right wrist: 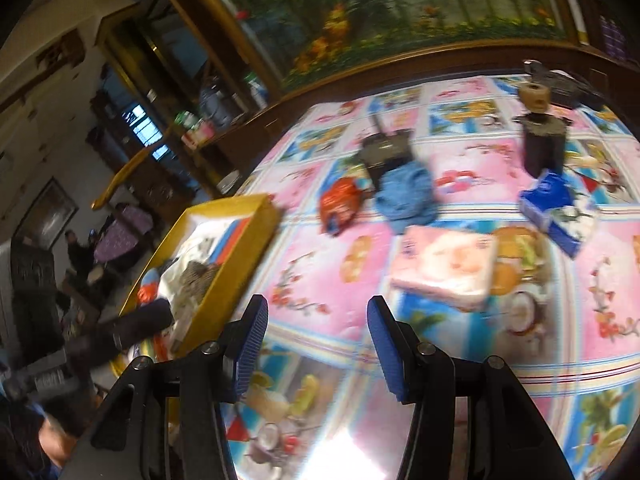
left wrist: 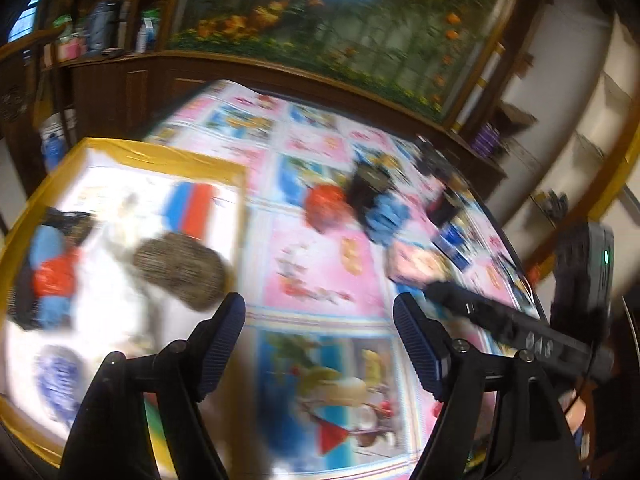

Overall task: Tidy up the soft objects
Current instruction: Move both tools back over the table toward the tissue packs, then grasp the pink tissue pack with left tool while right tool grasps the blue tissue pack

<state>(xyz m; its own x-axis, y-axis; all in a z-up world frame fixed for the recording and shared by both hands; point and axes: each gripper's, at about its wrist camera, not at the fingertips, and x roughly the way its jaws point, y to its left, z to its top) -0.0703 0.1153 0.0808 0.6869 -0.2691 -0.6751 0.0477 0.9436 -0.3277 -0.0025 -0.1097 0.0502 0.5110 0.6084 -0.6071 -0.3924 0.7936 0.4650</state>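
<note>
Left wrist view shows your left tool (left wrist: pixel 319 322) with its blue pads spread apart and nothing between them, above the patterned tabletop (left wrist: pixel 320 264). No earlier state is visible to you here; both pictures are smeared with blur. Just to the left of that tool sits the yellow-rimmed box (left wrist: pixel 132 151), already holding a brown-grey fuzzy item (left wrist: pixel 180 274), a white cloth (left wrist: pixel 108 280) and small red and blue pieces too blurred to name. Ahead of the tool, on the tabletop, lie a red packet (left wrist: pixel 326 208) and a blue cloth (left wrist: pixel 386 216), close together, with a dark pouch (left wrist: pixel 368 184) just behind them.

Right wrist view shows your right tool (right wrist: pixel 318 344) likewise open and empty. Just ahead and slightly right of it lies a pink tissue pack (right wrist: pixel 444 268). Farther right is a blue-and-white pack (right wrist: pixel 556 212), with a dark upright grinder-like thing (right wrist: pixel 542 148) behind it. The box stands to the tool's left, your other tool's black body reaching toward it.
</note>
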